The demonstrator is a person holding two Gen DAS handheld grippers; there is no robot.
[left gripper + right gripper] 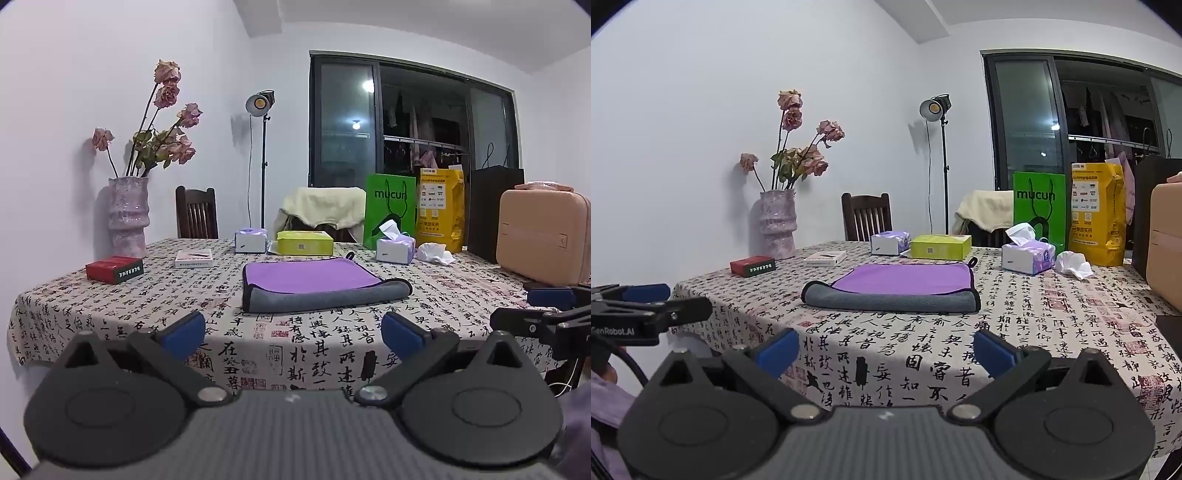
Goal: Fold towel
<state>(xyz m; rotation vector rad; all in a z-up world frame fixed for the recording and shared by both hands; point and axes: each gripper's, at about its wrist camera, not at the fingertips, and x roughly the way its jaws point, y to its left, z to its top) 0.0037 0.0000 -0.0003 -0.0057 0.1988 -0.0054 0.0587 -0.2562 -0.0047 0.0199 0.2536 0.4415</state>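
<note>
A towel, purple on top and grey underneath, lies folded on the calligraphy-print tablecloth, its rolled grey fold toward me. It also shows in the right wrist view. My left gripper is open and empty, held back from the table's front edge, short of the towel. My right gripper is open and empty, also held back before the table edge. The right gripper also shows at the right edge of the left wrist view, and the left gripper at the left edge of the right wrist view.
On the table behind the towel stand a pink vase of dried roses, a red box, a white box, two tissue packs, a yellow-green box, crumpled tissue, bags and a pink case. A chair and lamp stand are beyond.
</note>
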